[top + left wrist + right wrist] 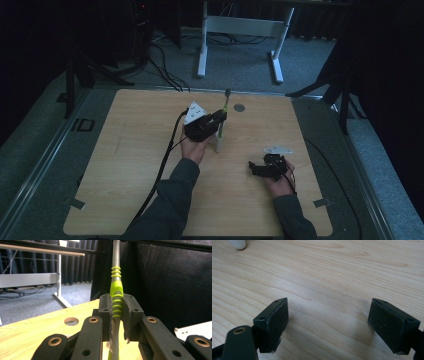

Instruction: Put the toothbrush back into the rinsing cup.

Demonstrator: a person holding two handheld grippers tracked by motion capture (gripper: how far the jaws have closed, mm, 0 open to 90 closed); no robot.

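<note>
In the middle of the high view, a little above centre, I have my left gripper (221, 117) clamped on a slim grey tool with a lime-green ribbed grip (223, 117). The tool stands nearly upright, leaning slightly toward the top of the frame, with its dark tip above the gripper and its pale lower end (218, 145) down on the wooden table (130, 165), just right of my left hand (194, 147). From the left gripper view I can see the hold clearly: the two black pads (106, 312) press in on either side of the green ribbed section (116, 303), jaws drawn close together, and the grey shaft runs straight up out of the top of the frame and down between the gripper's arms at the bottom. A round hole in the tabletop (71, 321) sits at left centre of that view.

In the lower right of the high view, my right gripper (255, 169) rests low over the table, well apart from the tool. The right gripper view shows its jaws spread wide with bare wood grain between them and nothing held. A rounded white end (237, 244) shows at the upper left corner of that view; I cannot tell for sure what it belongs to.
</note>
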